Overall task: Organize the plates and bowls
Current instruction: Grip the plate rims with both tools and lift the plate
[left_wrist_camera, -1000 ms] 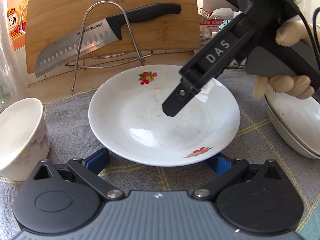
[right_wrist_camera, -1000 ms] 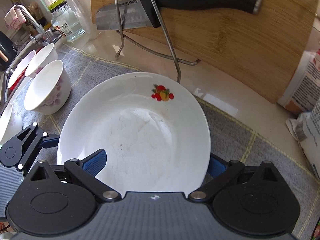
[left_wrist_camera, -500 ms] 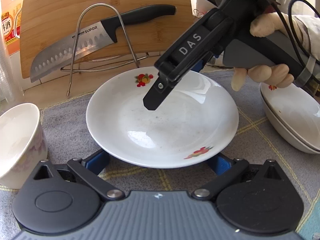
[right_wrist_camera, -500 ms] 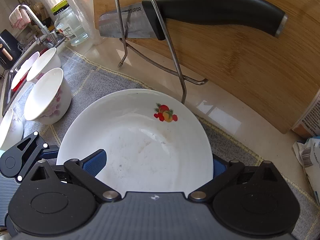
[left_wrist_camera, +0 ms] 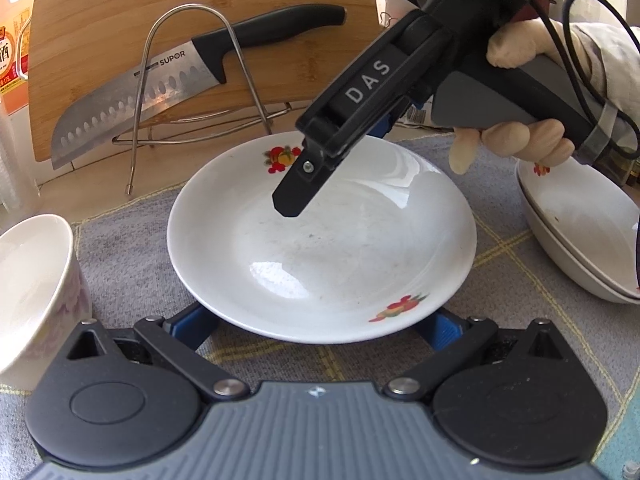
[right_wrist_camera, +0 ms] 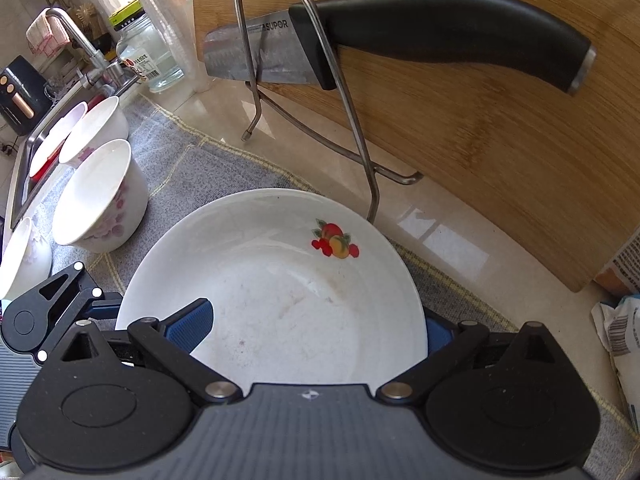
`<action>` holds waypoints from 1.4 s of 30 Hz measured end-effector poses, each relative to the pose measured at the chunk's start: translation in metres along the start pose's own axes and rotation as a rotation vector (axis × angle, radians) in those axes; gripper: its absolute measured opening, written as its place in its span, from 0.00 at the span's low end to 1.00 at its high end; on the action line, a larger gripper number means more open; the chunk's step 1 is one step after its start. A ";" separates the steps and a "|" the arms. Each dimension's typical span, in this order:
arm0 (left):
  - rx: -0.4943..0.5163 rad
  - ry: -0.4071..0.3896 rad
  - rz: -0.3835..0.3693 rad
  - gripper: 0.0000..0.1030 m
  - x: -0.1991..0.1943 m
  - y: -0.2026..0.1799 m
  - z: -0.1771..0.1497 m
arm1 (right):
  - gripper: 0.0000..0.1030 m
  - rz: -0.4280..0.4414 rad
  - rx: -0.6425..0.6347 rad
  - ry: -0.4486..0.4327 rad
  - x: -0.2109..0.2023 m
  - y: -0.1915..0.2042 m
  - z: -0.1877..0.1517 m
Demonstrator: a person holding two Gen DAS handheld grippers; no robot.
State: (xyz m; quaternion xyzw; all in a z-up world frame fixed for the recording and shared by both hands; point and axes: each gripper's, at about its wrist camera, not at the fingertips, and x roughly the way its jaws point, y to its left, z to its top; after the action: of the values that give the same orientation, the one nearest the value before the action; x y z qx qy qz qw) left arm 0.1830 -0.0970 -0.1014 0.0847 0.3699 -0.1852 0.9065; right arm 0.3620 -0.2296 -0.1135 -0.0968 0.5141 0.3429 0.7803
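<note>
r hand-held gripper (right_wrist_camera: 316, 320) spread astride plate (right_wrist_camera: 280, 292), l hand-held gripper (left_wrist_camera: 320, 320) spread too; rim pinch could slip, plate v. glossy.

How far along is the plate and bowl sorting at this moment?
Done: two plates sit nested at the right. In hand: the fruit-print plate lies flat on the mat, with the right gripper open around its edge and the left gripper open beside it. Left: four bowls stand unstacked.
</note>
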 end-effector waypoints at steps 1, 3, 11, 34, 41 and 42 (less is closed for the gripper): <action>0.001 -0.001 -0.001 1.00 0.000 0.000 0.000 | 1.00 0.000 -0.005 0.002 0.000 0.000 0.000; 0.002 -0.003 -0.003 1.00 0.000 0.000 0.000 | 1.00 0.003 -0.007 0.003 0.001 0.000 0.001; 0.018 -0.003 -0.014 1.00 -0.001 0.000 0.000 | 1.00 0.012 -0.003 0.000 0.001 0.000 0.002; 0.041 -0.004 -0.035 1.00 -0.004 0.004 -0.001 | 1.00 0.067 0.022 0.001 -0.003 -0.010 0.010; 0.047 -0.011 -0.027 1.00 -0.006 0.002 -0.003 | 1.00 0.072 0.011 0.020 0.001 -0.007 0.011; 0.045 -0.012 -0.027 1.00 -0.006 0.001 -0.003 | 1.00 0.076 0.014 0.021 0.000 -0.008 0.011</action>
State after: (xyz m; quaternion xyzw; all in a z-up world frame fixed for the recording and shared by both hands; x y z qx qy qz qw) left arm 0.1773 -0.0929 -0.0995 0.0990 0.3613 -0.2062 0.9040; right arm 0.3746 -0.2299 -0.1103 -0.0756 0.5277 0.3676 0.7620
